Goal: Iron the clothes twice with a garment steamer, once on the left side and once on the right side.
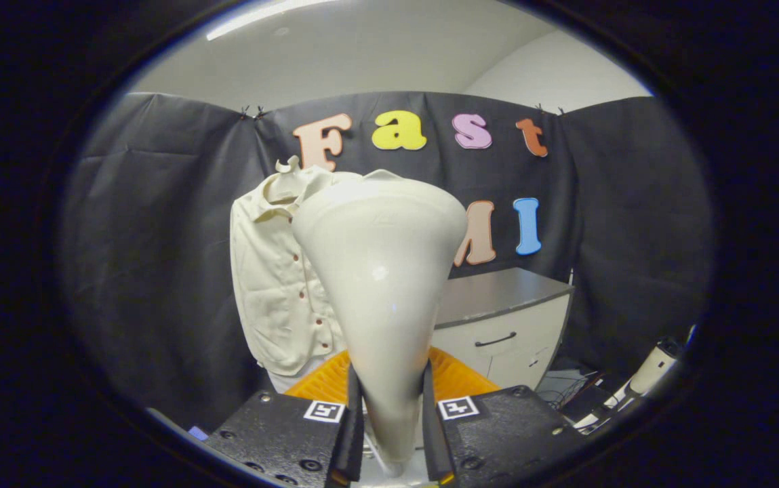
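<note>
A: What are the fingers (389, 413) doing?

B: They are pinching the narrow handle end of the garment steamer (382, 271), one finger pressing on each side of it.

A: Which way is the steamer pointing?

B: Its long axis is running straight ahead from between the fingers and rising, widening into a broad rounded head at the far end. The head is facing away, toward the shirt (274, 285).

A: Where is the shirt hanging?

B: Beyond the fingers and a little to their left, against the black cloth wall, its buttoned front showing. The steamer head is overlapping the shirt's right edge; whether they are touching, I cannot tell.

A: Any room to move?

B: To the right, beyond the fingers, a grey cabinet (504, 325) with a drawer handle is standing. An orange ribbed thing (457, 376) is lying just ahead of the fingers, under the steamer.
</note>
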Motion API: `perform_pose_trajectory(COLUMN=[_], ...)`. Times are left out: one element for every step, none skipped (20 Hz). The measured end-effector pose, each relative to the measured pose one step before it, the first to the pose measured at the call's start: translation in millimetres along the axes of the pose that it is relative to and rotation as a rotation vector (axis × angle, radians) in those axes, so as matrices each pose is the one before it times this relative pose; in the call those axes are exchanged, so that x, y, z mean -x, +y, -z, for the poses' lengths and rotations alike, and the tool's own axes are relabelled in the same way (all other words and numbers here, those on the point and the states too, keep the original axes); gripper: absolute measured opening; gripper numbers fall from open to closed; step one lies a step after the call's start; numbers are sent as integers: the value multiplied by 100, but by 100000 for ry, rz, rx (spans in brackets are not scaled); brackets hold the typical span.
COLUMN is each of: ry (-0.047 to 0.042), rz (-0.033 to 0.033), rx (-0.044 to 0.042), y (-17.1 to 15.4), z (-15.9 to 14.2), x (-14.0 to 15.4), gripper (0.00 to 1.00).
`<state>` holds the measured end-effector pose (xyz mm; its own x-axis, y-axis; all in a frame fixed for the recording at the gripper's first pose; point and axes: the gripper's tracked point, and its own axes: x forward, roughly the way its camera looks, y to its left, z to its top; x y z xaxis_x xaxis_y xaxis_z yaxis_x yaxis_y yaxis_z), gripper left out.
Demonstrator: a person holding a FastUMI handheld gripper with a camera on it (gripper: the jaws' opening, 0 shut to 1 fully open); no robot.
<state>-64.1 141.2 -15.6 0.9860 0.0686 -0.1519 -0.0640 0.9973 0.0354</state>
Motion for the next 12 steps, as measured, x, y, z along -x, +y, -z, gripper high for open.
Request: perform_pose_trajectory(ry=[289, -1144, 630, 311, 2192, 919, 541, 68, 358, -149, -376, -130], rz=[439, 960, 1199, 1045, 592, 858, 802, 732, 1078, 1066, 762, 337], rx=[-322, -2717, -91, -588, -572, -2058, -853, -1104, 174, -330, -553, -460], y=[-616, -450, -625, -996, -582, -464, -472, -203, -312, -433, -236, -223], z=[640, 434, 708, 745, 822, 407, 347, 106, 197, -73, -43, -150], x=[235, 449, 448, 366, -20, 79, 22, -117, -216, 61, 18, 135], gripper=[36, 37, 37, 37, 37, 37, 37, 37, 37, 37, 37, 37])
